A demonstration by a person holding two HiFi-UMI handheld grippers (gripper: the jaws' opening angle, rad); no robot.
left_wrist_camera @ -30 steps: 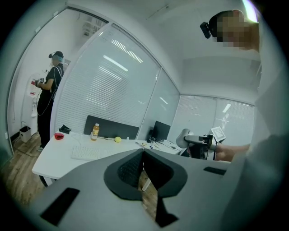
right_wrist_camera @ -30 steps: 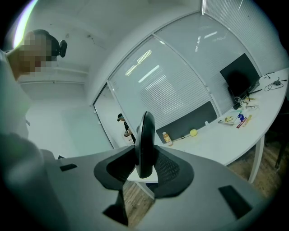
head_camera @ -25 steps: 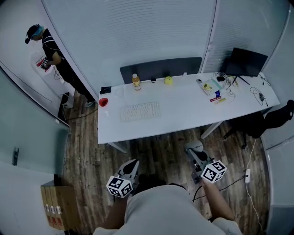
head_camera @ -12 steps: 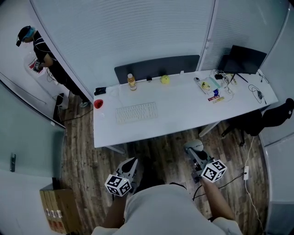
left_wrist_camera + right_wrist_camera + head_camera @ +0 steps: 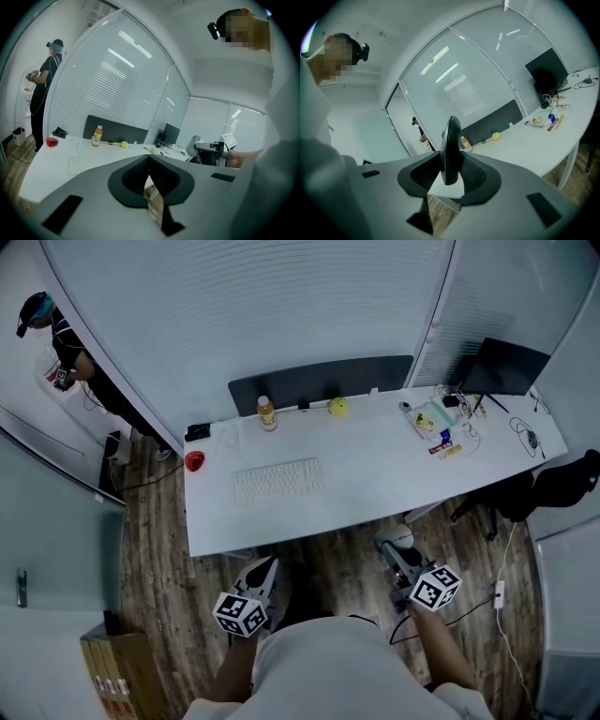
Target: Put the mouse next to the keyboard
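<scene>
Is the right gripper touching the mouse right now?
Touching. The right gripper view shows the right gripper with jaws pressed on both sides of the mouse, held edge-on between them.

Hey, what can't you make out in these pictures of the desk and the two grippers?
Mouse: right gripper view shows it edge-on in the right gripper, so its buttons are hidden.
Small items beside the monitor: head view, too small to name.
Bottle label: head view, too small to read.
Keyboard: left gripper view, near edge hidden by the left gripper body.
</scene>
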